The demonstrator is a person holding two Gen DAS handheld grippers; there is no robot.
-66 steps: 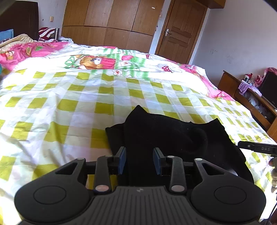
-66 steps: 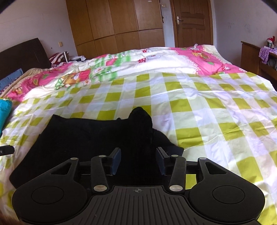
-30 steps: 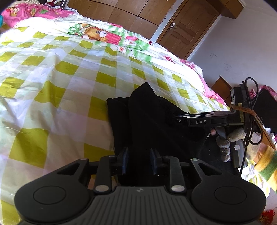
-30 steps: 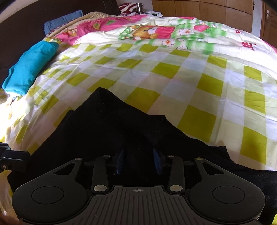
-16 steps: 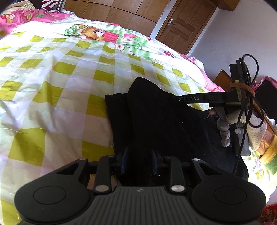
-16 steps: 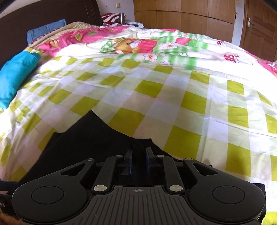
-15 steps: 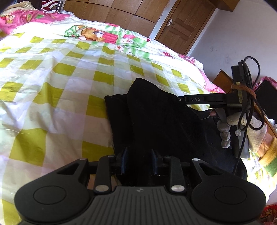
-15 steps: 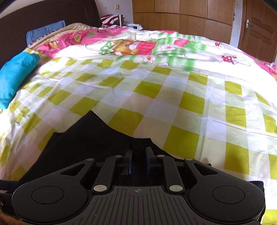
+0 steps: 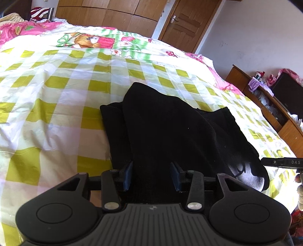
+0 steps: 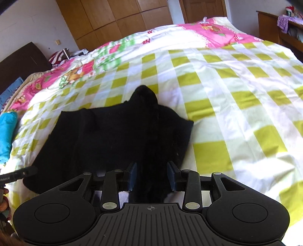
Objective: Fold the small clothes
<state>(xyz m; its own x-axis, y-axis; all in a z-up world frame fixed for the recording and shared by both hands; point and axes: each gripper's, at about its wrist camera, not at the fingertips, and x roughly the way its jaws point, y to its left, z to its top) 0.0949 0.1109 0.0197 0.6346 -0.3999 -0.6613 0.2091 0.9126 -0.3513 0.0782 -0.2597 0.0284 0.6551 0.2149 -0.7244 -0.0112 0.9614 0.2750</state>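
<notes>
A black garment (image 9: 170, 128) lies folded on the yellow-green checked bedsheet (image 9: 56, 98), with a peaked ridge running away from me. My left gripper (image 9: 151, 176) is open at the garment's near edge, and black cloth lies loosely between its blue pads (image 9: 128, 175). The right wrist view shows the same garment (image 10: 113, 136) spread to the left. My right gripper (image 10: 151, 177) is open too, with a ridge of cloth between its fingers. The right gripper's tip (image 9: 280, 162) shows at the left view's right edge, and the left gripper's tip (image 10: 19, 175) at the other view's left edge.
A pink and green cartoon quilt (image 9: 90, 39) covers the far side of the bed. A teal folded cloth (image 10: 5, 136) lies at the bed's left. A low wooden cabinet (image 9: 265, 106) stands along the right, with a wardrobe (image 9: 106, 13) and a door (image 9: 185, 24) behind.
Both grippers have opened and let go of the black cloth. The right gripper has pulled back from beside the left one, and both views now look along the bed from lower down.
</notes>
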